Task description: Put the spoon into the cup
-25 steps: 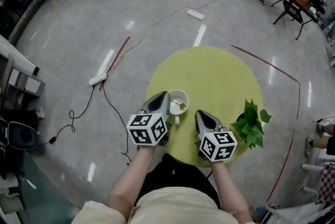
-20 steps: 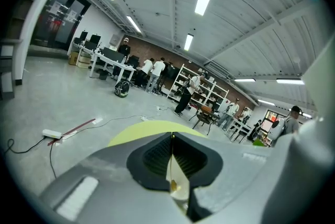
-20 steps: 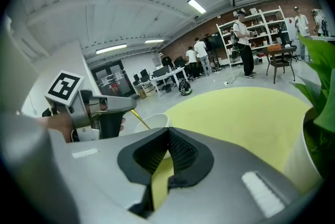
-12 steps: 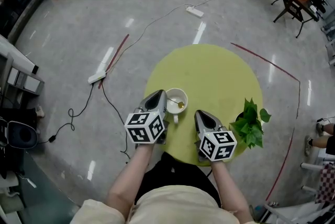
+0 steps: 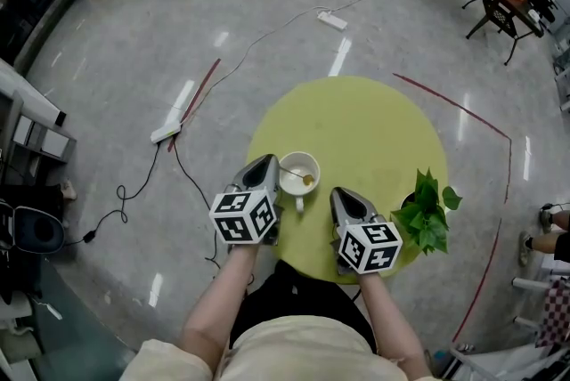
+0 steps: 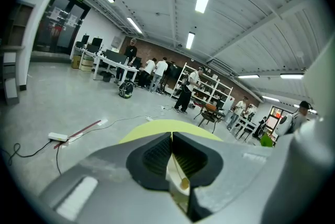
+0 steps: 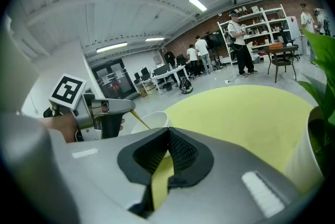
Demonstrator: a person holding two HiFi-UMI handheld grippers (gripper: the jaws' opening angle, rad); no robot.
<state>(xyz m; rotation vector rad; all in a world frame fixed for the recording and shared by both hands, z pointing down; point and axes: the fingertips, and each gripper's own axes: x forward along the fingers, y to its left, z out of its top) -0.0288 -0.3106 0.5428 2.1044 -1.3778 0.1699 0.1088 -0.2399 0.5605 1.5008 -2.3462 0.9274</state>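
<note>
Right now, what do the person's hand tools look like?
The left hand-held gripper and right hand-held gripper are grey wedge-shaped shells with dark ribbed pads, each bearing a white cube of black square markers. The top is cream.

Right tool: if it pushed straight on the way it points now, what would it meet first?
Probably the yellow table, just right of the white cup. The right tool tilts down and its tip lines up near the cup's edge, so it might clip the cup instead.

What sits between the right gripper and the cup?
Nothing: only bare yellow table separates the right gripper from the cup, as the head view shows.
</note>
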